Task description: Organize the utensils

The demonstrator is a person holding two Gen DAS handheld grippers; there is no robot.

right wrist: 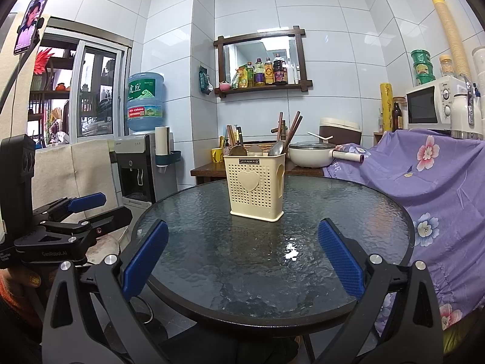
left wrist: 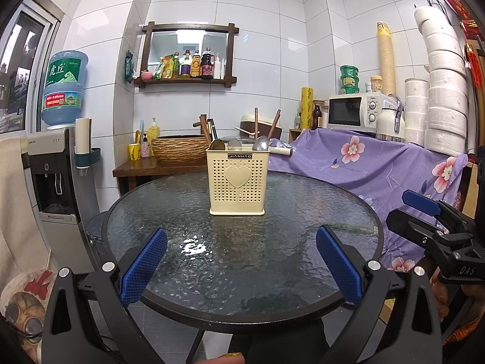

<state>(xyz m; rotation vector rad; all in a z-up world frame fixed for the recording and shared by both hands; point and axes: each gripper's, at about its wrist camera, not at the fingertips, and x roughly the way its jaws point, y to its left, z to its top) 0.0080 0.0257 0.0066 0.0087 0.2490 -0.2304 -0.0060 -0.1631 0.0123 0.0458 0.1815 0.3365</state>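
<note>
**Both grippers idle before the utensil holder**

From left to right: my left gripper [left wrist: 241, 268] hovers over the near rim of the round glass table [left wrist: 194, 212], jaws released and holding nothing. Centred toward the far side stands the cream utensil holder [left wrist: 238, 180], upright, with spoons [left wrist: 261, 144] and chopsticks [left wrist: 256, 123] inside it. My right gripper [right wrist: 242, 261] is likewise spread wide and empty, beside a floral purple cloth [right wrist: 439, 176].

Left gripper [left wrist: 241, 265] wearing black angular arms, silver screws, blue textured fingertips [left wrist: 145, 265], right gripper [right wrist: 242, 261] showing matching blue fingertips [right wrist: 341, 257], side bodies reading "DAS" and "GenRobot.AI", orange sleeve and skin peeking at the frame edges
</note>
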